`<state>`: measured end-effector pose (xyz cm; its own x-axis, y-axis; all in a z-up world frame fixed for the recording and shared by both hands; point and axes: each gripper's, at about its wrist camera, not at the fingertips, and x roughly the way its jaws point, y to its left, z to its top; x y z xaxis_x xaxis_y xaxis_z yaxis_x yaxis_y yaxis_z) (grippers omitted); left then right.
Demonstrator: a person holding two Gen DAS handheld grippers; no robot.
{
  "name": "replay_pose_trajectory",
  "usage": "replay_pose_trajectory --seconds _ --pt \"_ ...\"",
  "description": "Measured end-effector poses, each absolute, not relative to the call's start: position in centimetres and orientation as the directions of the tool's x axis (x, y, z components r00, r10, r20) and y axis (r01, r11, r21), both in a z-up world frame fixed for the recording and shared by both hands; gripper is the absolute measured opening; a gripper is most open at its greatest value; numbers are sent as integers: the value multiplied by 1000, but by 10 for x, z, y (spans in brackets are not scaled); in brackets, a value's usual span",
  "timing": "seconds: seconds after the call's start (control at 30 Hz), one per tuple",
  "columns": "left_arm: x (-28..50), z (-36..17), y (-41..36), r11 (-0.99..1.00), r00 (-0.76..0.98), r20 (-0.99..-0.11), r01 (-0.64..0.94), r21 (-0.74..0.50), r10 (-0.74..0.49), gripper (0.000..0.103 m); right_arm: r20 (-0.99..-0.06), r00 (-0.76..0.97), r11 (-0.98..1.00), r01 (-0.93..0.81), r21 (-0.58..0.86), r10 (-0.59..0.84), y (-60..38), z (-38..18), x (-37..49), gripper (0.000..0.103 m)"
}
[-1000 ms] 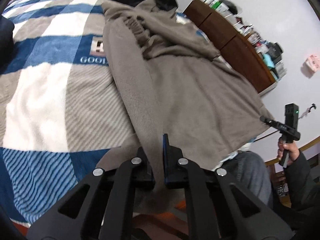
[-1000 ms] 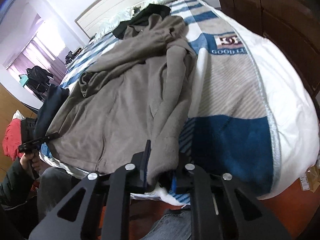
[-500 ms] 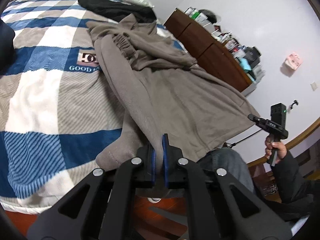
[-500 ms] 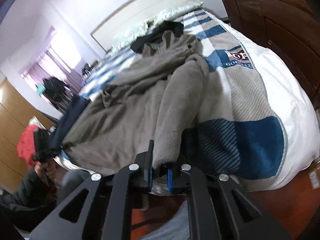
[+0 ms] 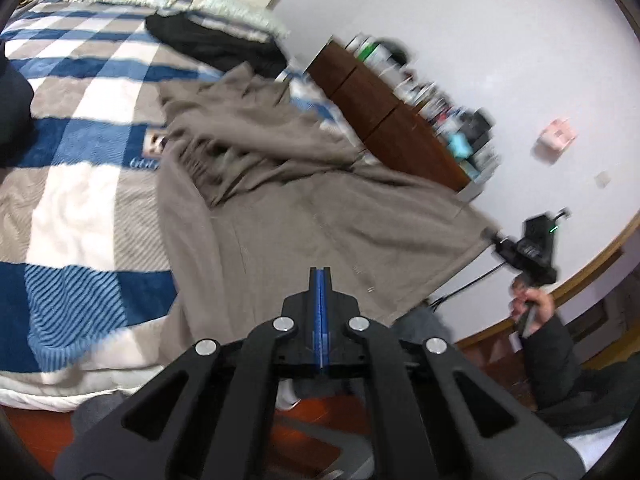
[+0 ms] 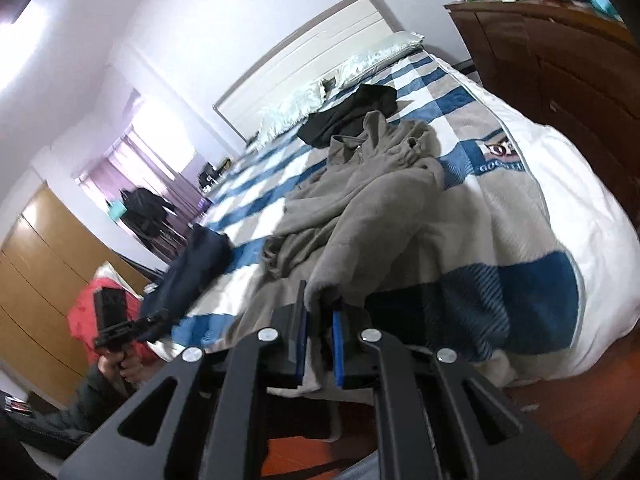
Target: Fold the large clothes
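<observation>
Right gripper [image 6: 318,312] clamped on hem of grey garment [image 6: 372,200]; cloth runs up and ahead from the pads over the bed [image 6: 560,216]. Black garment [image 6: 352,116] far ahead by pillows [image 6: 360,68]. Left gripper [image 6: 160,316] lower left, dresser [image 6: 560,60] upper right.

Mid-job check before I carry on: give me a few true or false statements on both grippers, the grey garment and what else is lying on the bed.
1. The right gripper is shut on an edge of the grey garment. True.
2. The left gripper holds a fold of the garment between its pads. False: its blue pads meet with no cloth between them.
3. A black garment lies near the pillows. True.
4. The grey garment is folded into a neat square. False: it lies spread out and rumpled on the checked blanket.
5. A wooden dresser stands beside the bed. True.
</observation>
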<state>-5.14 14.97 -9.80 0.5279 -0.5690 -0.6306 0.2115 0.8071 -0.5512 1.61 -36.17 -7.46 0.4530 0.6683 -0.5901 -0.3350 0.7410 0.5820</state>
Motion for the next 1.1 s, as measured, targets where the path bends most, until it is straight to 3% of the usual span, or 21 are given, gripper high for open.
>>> replay_pose_trajectory --seconds 0.17,0.27,0.3,0.4,0.6,0.73,0.8,0.9,1.0,1.07,1.1 --pt "-28 -158 142 874 434 -763 159 -459 -479 3 -669 381 770 -331 546 638 -349 -111 22 11" --pt "-20 -187 145 906 435 -799 112 -408 -414 44 -666 372 763 -325 559 647 -354 -122 17 11" --pt "-19 -191 145 914 442 -805 103 -392 -395 54 -665 371 761 -325 561 648 -356 -124 16 11" --pt "-9 -210 144 943 448 -833 96 -317 -326 69 -665 362 757 -326 566 653 -362 -129 16 11" --pt "6 -238 141 970 411 -879 94 -223 -242 80 -676 340 756 -324 568 654 -365 -140 18 11" --pt "13 -246 137 952 375 -876 101 -288 -304 80 -682 321 752 -329 571 658 -364 -150 19 11" --pt "17 -254 133 940 350 -873 107 -324 -341 87 -694 306 757 -334 562 651 -362 -155 19 11" --pt "19 -263 127 937 314 -883 98 -335 -349 88 -720 292 773 -323 546 630 -361 -164 20 12" --pt "19 -264 122 939 295 -892 99 -328 -343 89 -756 276 800 -301 519 594 -362 -175 22 25" --pt "20 -263 119 935 275 -893 113 -337 -356 89 -771 268 812 -292 506 577 -363 -181 23 44" --pt "19 -262 117 929 263 -891 125 -348 -369 89 -780 266 820 -282 499 566 -363 -186 25 47"
